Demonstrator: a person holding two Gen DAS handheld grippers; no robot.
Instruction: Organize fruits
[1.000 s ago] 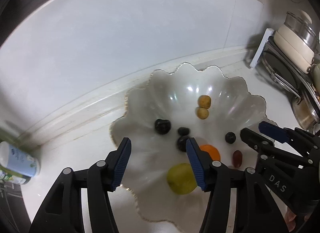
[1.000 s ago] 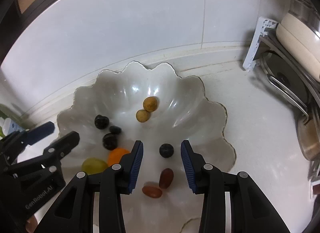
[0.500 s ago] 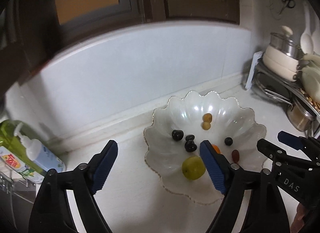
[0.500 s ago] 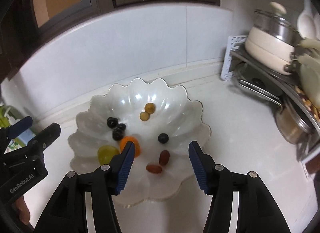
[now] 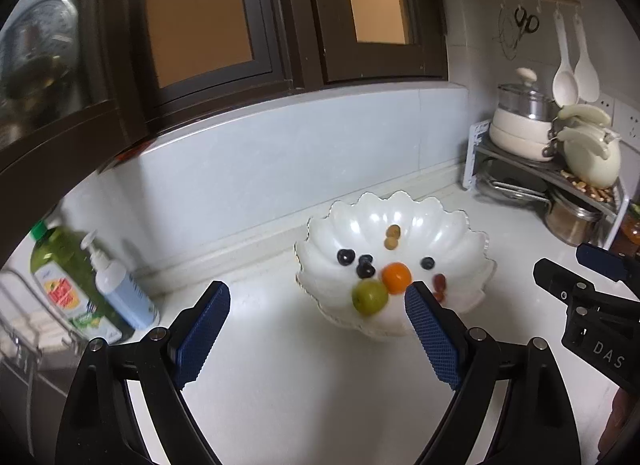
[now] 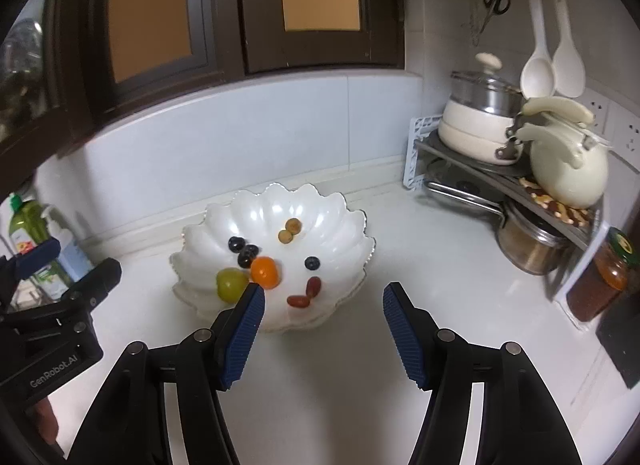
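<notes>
fruits lie beyond both pairs of jaws now, all in the scalloped white bowl (image 6: 352, 233). nearest, the left gripper (image 5: 318, 317) and right gripper (image 6: 324, 329) have just been opening and stand spread, nothing between them; both have backed away from the bowl. farther in, green fruit (image 6: 230, 284), orange (image 6: 265, 272), red dates, blueberries. sorting looks finished.

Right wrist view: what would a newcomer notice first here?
The white scalloped bowl mid-counter, with an orange fruit and a green fruit bright among small dark berries. Next, the right gripper, open and empty, in front of it, then the cream pots racked at right.
</notes>
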